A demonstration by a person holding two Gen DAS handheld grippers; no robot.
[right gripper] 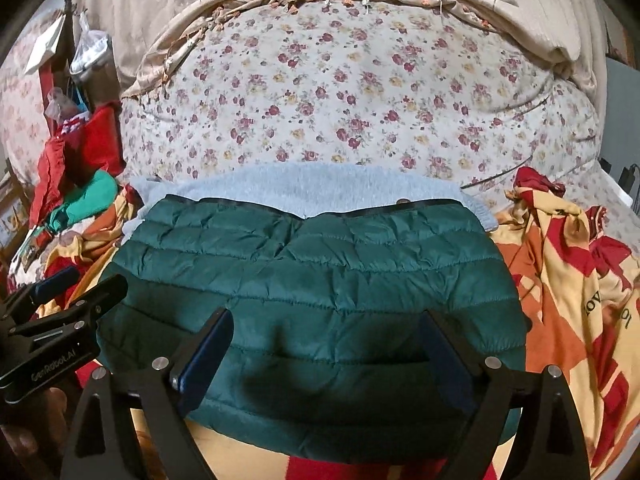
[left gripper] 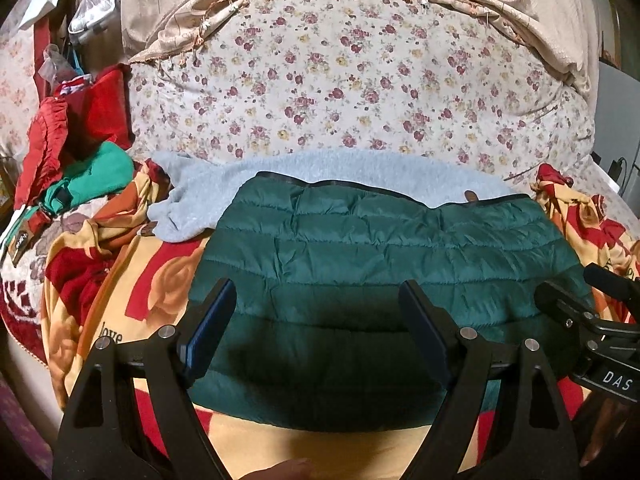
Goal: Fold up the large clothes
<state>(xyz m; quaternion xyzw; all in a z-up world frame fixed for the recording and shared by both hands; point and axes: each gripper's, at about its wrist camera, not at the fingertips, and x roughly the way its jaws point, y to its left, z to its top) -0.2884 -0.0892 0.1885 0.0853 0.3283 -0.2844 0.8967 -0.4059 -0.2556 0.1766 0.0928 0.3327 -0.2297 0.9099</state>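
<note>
A dark green quilted jacket [left gripper: 360, 264] lies folded into a wide flat rectangle on the bed, its black-trimmed far edge resting on a pale blue fleece garment [left gripper: 280, 176]. It also shows in the right wrist view [right gripper: 312, 288], with the fleece [right gripper: 304, 188] behind it. My left gripper [left gripper: 318, 292] is open and empty, hovering over the jacket's near part. My right gripper [right gripper: 326, 320] is open and empty above the jacket's near edge. Each gripper appears at the side of the other's view: the right one [left gripper: 600, 280] and the left one [right gripper: 88, 284].
A red, orange and yellow rose-print blanket [left gripper: 132, 304] covers the bed and bunches at the right [right gripper: 568, 288]. A floral quilt [left gripper: 352, 80] rises behind. Red and green clothes [left gripper: 80, 152] pile at the left, with bags hanging above.
</note>
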